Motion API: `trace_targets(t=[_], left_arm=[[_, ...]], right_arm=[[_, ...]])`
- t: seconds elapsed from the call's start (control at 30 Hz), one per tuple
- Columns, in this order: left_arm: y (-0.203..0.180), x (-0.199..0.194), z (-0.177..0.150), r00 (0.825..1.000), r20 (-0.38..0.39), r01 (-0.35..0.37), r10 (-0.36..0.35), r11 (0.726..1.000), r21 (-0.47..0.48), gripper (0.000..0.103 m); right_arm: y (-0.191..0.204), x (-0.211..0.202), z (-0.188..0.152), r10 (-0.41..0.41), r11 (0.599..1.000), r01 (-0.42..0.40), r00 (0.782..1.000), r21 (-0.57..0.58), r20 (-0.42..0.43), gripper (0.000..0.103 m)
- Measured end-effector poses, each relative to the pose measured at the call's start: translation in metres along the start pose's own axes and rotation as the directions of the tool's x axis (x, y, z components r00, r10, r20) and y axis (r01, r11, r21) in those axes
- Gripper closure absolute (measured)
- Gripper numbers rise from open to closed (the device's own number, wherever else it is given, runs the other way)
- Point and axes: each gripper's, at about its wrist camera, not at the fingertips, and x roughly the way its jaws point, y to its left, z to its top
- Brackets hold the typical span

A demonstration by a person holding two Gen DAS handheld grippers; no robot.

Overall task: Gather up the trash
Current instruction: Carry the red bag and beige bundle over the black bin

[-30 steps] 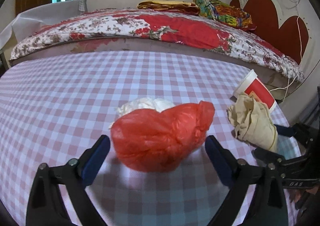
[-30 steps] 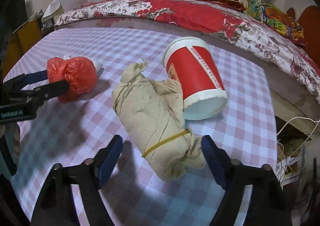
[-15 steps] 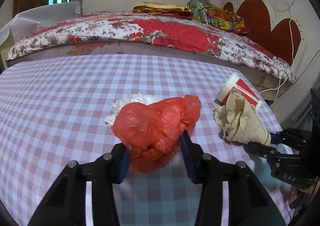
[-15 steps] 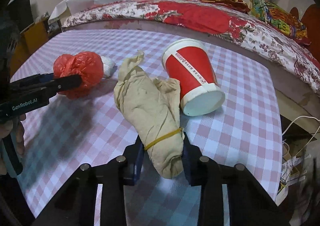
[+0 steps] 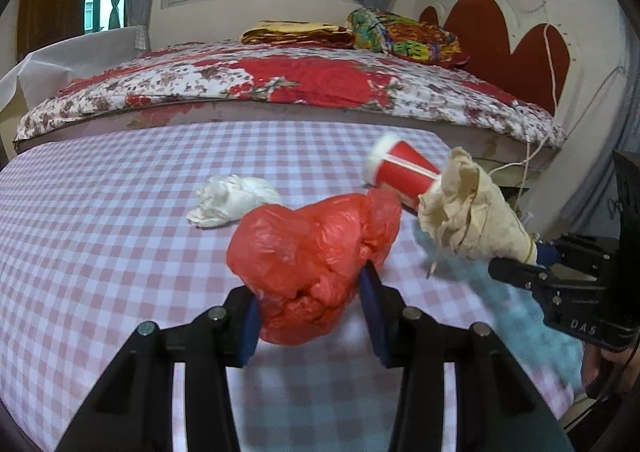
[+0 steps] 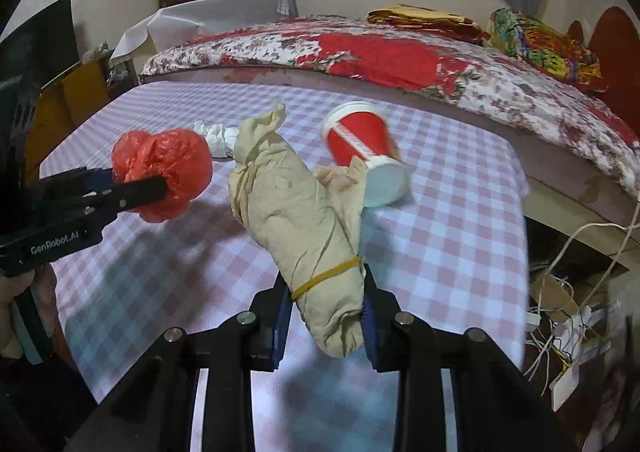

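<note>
Two pairs of tongs each grip a piece of trash above the checked worktop [image 5: 120, 211]. Leftmost, the left tongs [image 5: 310, 316] are clenched on a crumpled red plastic bag [image 5: 312, 256], their blue pads pressed into its lower sides; the bag appears to be held just above the cloth, which shows beneath it. Just beyond and left of these tongs, a white crumpled wad [image 5: 232, 199] lies on the worktop, apart from the bag. Further right, past the bag, a red paper cup [image 5: 400, 171] lies tipped on its side, its white rim pointing away from the left tongs. Rightmost, the right tongs [image 6: 324, 316] are clamped on the near end of a beige cloth bundle [image 6: 296, 219], just below the yellow rubber band [image 6: 326, 276] that circles it. The bundle slants up and away from these tongs, its knotted far tip pointing toward the white wad [image 6: 216, 135]. In the right wrist view the cup [image 6: 364, 147] lies just beyond and right of the bundle, blurred, while the red bag [image 6: 164, 163] sits off to the left in the left tongs [image 6: 160, 187]. A bed with a floral quilt [image 6: 400, 55] runs behind the worktop.
</note>
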Motion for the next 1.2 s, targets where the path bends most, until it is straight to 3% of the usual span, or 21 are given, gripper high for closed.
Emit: trace_targets(t=[0.7,1.2], left_arm=[[-0.101,-0.009,-0.019,0.992,-0.032,0.126,-0.123,0.985,0.119,0.057],[-0.175,0.008,-0.032,0.97,-0.097,0.238,-0.223,0.949,0.206,0.058]], right_arm=[[-0.07,-0.082,-0.064,-0.146,0.983,0.142,0.989,0.117,0.031,0.071],[-0.14,-0.125,-0.133,-0.266,0.93,0.266,0.963,0.253,-0.037,0.071]])
